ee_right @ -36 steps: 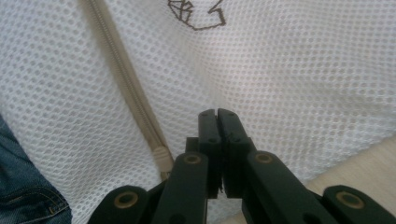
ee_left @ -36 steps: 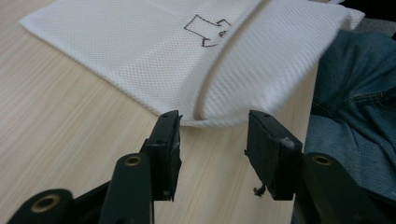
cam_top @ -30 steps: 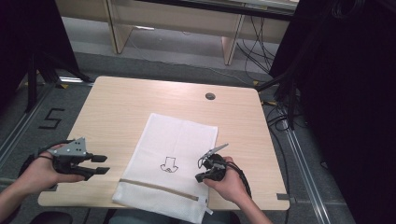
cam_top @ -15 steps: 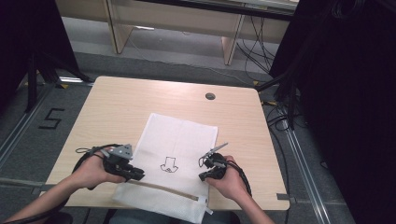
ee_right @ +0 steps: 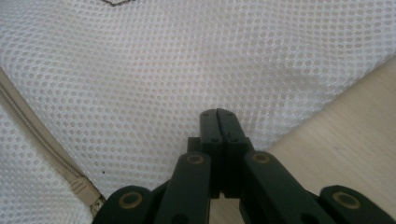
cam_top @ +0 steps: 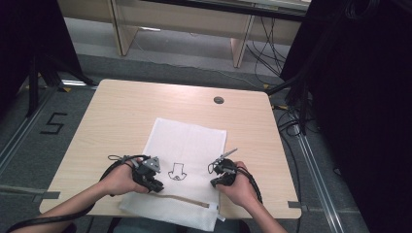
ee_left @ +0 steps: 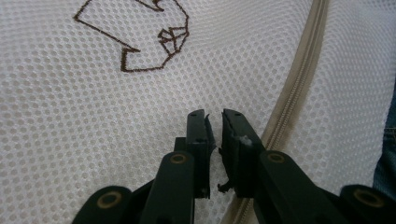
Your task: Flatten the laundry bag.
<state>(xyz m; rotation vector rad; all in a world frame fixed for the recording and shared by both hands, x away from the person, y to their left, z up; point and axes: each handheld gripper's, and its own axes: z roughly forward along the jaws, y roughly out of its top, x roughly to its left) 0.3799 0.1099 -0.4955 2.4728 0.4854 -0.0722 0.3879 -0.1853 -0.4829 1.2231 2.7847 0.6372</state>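
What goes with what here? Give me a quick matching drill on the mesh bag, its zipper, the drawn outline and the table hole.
1 mesh bag
2 zipper
3 drawn outline
4 table hole

a beige
b dark brown lines
c white
d round, beyond the bag's far edge

Pairs: 1-c, 2-a, 3-b, 4-d
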